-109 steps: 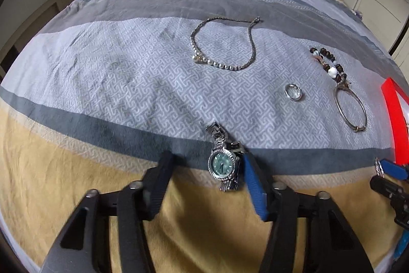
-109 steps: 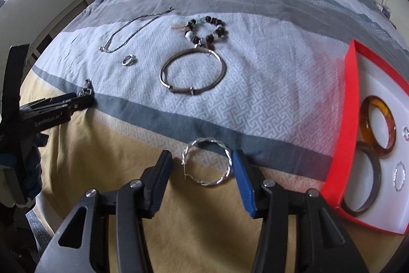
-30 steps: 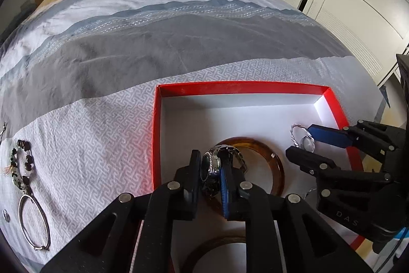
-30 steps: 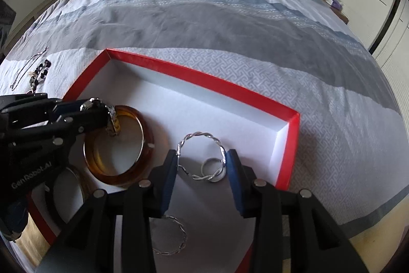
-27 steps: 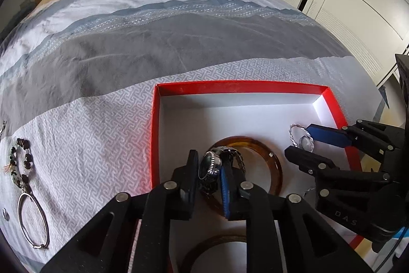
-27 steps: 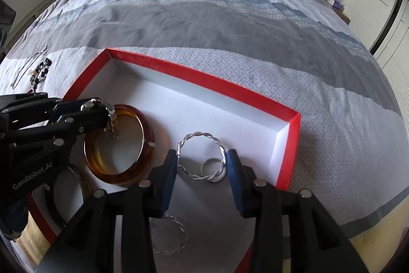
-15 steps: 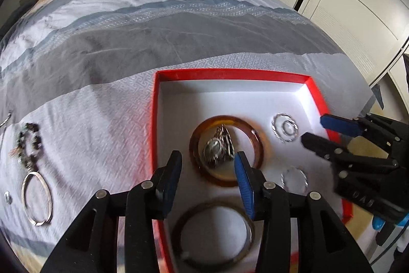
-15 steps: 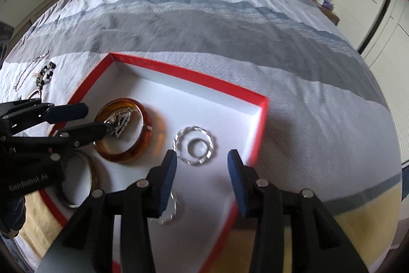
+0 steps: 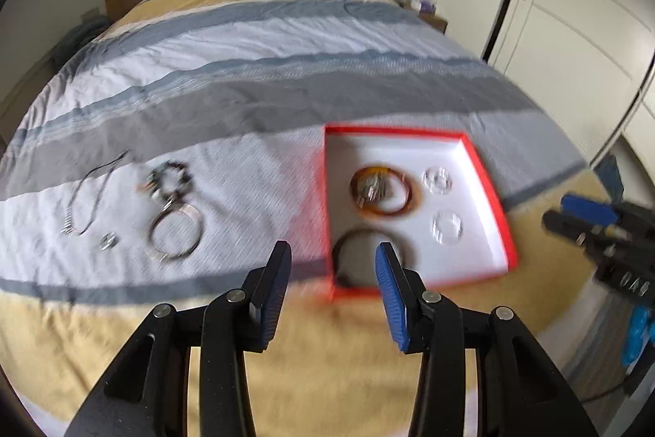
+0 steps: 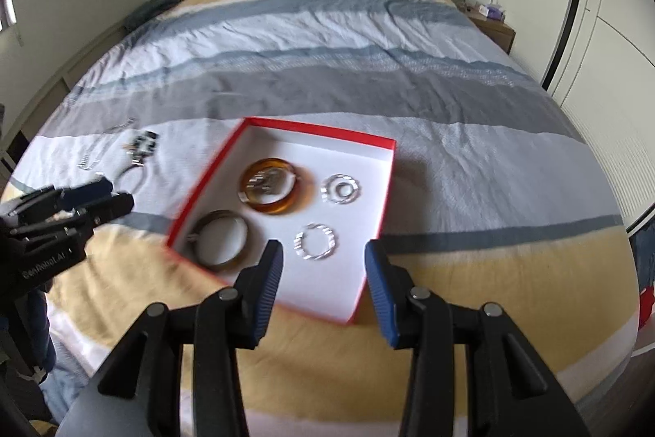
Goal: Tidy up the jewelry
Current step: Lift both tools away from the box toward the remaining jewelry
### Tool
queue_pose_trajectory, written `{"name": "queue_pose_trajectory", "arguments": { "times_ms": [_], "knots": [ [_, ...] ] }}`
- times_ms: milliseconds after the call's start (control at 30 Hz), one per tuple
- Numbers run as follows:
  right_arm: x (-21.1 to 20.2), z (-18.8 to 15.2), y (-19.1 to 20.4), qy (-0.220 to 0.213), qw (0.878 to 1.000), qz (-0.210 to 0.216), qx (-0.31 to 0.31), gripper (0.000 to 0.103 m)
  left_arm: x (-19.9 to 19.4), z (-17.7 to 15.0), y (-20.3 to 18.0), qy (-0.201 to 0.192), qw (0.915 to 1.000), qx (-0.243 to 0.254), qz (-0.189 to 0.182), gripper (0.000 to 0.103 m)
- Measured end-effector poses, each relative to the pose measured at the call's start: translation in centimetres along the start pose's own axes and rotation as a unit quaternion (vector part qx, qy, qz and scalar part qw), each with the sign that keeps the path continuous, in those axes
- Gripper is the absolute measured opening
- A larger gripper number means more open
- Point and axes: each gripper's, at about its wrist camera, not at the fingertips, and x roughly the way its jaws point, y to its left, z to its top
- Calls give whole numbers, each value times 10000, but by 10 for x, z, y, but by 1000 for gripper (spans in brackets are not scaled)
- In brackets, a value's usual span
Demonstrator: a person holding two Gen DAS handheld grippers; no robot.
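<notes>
Right wrist view: red box (image 10: 382, 166) holds two bangles, two twisted hoops.

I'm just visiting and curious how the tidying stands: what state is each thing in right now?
Red-walled white jewelry box: lidless, on bed.
Amber bangle: in box, watch inside it.
Silver watch: in box.
Left gripper: open, empty.
Right gripper: open, empty.
Dark beaded bracelet: on bedspread, outside box.
</notes>
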Motion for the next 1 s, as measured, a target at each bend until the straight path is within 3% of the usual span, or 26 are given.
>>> {"name": "queue_pose_trajectory", "arguments": {
  "times_ms": [467, 633, 867, 933, 1000],
  "knots": [
    [-90, -47, 85, -500, 9980, 383, -104, 42, -114, -103, 106, 67, 9939, -804, 752, 42],
    [-113, -54, 115, -662, 9964, 435, -290, 42, -158, -133, 145, -240, 9884, -1200, 901, 42],
    [-131, -54, 152, -846, 9930, 567, -592, 42, -207, -161, 165, -1078, 9764, -1429, 1212, 42],
    [-128, -54, 160, -845, 9924, 591, -666, 42, -209, -164, 171, -1193, 9731, -1494, 1289, 42],
    [-119, -52, 168, -791, 9922, 601, -753, 44, -200, -163, 179, -939, 9768, -1470, 1241, 42]
  ]
}}
